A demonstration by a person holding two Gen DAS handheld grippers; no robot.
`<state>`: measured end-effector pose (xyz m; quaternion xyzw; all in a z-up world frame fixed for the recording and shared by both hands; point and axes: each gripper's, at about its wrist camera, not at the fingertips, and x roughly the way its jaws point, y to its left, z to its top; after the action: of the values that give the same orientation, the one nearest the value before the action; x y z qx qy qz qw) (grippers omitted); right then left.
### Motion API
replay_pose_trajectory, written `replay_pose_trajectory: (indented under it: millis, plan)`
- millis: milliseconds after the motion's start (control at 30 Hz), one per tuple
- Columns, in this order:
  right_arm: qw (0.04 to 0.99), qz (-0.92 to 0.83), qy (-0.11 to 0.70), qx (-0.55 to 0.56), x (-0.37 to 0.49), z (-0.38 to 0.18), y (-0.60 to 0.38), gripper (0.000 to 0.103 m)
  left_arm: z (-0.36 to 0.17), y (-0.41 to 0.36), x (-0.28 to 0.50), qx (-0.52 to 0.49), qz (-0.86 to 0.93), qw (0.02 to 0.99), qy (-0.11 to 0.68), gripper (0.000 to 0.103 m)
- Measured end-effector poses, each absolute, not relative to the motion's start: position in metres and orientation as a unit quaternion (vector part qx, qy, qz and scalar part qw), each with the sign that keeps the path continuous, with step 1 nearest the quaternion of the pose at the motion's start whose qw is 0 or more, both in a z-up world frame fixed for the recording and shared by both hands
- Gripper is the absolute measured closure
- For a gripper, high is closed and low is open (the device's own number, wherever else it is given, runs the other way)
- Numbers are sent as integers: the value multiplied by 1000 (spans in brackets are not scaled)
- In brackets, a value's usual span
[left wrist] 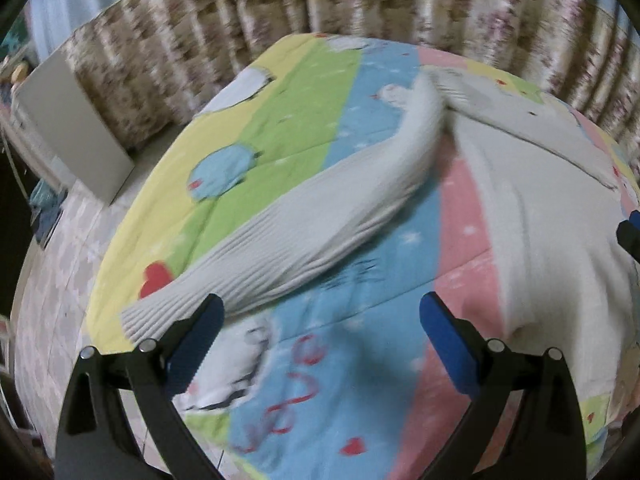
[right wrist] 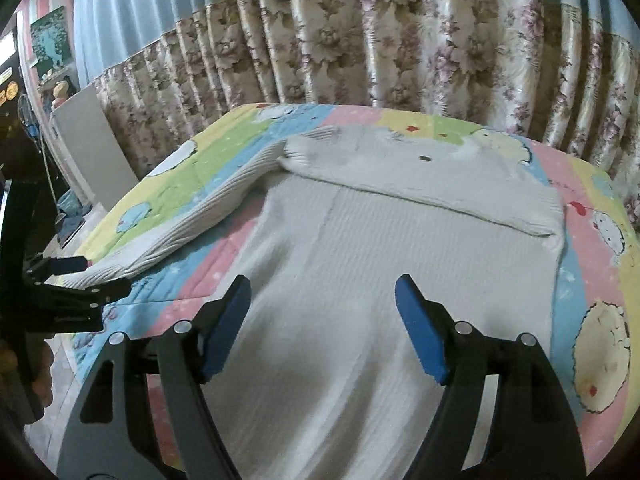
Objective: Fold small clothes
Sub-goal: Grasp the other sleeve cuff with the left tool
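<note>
Bed quilt [right wrist: 580, 216], striped in pastel colours with cartoon prints, fills the middle of both views; floral curtain [right wrist: 360, 40] runs across the top behind it.

One white ribbed sweater [right wrist: 360, 260] lies flat on the quilt, centre of the right wrist view, right half of the left wrist view. Its far part looks folded across the body already, with a cuff-like ribbed end at upper centre. One sleeve [left wrist: 320, 208] is not folded: it runs diagonally from upper centre to lower left in the left wrist view, cuff end just above the left-hand finger.

Step in hand, my read: sleeve fold, between grabs. Nothing is held.

Left gripper [left wrist: 320, 344]: jaws wide, only quilt between them, sleeve cuff just beside the left pad. I can't tell if it touches.
Right gripper [right wrist: 322, 328]: jaws wide, hovering over the sweater's near hem area, pads not pinching cloth.

Next move likely: left one pinches the cuff and carries the sleeve across the body towards the right of the frame, while the right one pins or takes the hem. The knit is thick, so it needs a deep bite.

Count: 1 quilt, 1 curtain, 1 sweater, 1 loose sleeve, 2 grippers. Also 1 white board [right wrist: 96, 148] leaning at upper left.
</note>
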<state>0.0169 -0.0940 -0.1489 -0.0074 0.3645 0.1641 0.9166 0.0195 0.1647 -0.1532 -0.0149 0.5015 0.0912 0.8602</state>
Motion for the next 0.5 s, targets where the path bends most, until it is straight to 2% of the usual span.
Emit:
replay_pose_trajectory:
  millis: [267, 333, 500]
  plan:
    - [907, 187, 375, -27, 24, -152, -51, 29, -161, 233, 0, -49, 132, 854, 500, 4]
    - [905, 190, 380, -31, 27, -153, -44, 37, -162, 245, -3, -64, 133, 854, 499, 4]
    - [899, 191, 391, -51, 35, -158, -29, 41, -174, 265, -6, -98, 120, 853, 498, 5]
